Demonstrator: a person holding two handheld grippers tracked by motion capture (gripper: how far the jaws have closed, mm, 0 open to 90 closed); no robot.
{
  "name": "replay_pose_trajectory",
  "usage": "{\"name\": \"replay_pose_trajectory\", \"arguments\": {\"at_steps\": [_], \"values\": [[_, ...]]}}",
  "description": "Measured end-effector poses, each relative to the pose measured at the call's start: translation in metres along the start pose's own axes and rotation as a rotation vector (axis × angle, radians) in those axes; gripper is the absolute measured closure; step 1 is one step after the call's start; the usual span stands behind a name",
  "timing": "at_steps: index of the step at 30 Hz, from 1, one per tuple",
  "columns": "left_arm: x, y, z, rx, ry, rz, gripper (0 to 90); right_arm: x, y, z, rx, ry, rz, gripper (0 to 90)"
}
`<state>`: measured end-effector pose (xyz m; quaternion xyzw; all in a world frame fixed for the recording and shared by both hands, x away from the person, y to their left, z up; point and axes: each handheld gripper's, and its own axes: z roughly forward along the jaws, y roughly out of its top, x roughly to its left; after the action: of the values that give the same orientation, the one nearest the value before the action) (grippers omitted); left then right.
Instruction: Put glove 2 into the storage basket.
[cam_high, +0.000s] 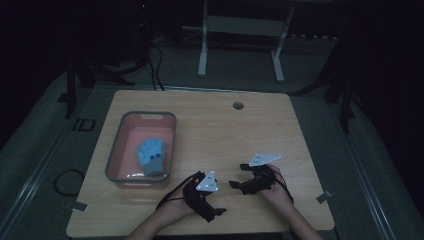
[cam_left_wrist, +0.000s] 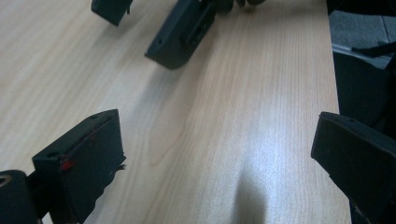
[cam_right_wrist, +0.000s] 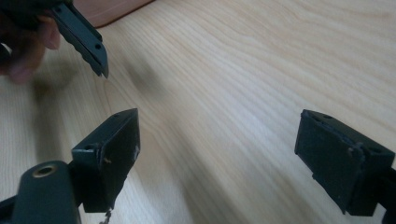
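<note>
High view first: the small light-blue knitted glove (cam_high: 151, 157) lies flat on the floor of the grey-rimmed pink plastic tub (cam_high: 114, 151), toward its near end, and it's the tub's sole occupant. That tub sits on the left half of the pale wooden table (cam_high: 240, 135). Neither tool touches it. The left gripper (cam_high: 216, 212), black with a grey three-cornered plate, rests low near the table's front edge, just right of the tub's near corner, pointing away from it to the right. The right gripper (cam_high: 236, 184) sits close alongside, tips aimed left toward its partner. Left gripper view: jaws spread wide with bare wood between them, and the other tool's tips show up ahead. Right gripper view tells the same story, jaws well apart and gripping nothing.

Now the risk, as I read it: the two tools are nearly nose to nose, so a swing toward the tub could knock them together. The glove is soft and flat against the tub floor; a shallow pinch might slide off it, and the tub's near wall could catch a jaw coming in low.
</note>
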<state>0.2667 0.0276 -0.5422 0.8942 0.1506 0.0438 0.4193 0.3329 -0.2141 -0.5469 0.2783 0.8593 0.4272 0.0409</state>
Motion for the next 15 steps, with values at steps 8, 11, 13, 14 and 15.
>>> {"name": "replay_pose_trajectory", "arguments": {"at_steps": [8, 11, 13, 14, 15], "values": [[-0.004, -0.005, 0.008, -0.011, -0.021, -0.008, 2.5, 0.0, -0.012, -0.006, -0.001, -0.001, 0.012, 14.1], [-0.006, -0.006, 0.011, -0.007, -0.023, -0.007, 2.5, 0.0, -0.017, -0.01, -0.001, -0.005, 0.013, 14.1], [-0.006, -0.006, 0.011, -0.008, -0.023, -0.004, 2.5, 0.0, -0.018, -0.011, 0.0, -0.006, 0.013, 14.1], [-0.007, -0.007, 0.013, -0.009, -0.025, -0.005, 2.5, 0.0, -0.021, -0.014, -0.002, -0.011, 0.015, 14.1], [-0.007, -0.007, 0.013, -0.009, -0.025, -0.005, 2.6, 0.0, -0.021, -0.014, -0.002, -0.011, 0.015, 14.1]]}}
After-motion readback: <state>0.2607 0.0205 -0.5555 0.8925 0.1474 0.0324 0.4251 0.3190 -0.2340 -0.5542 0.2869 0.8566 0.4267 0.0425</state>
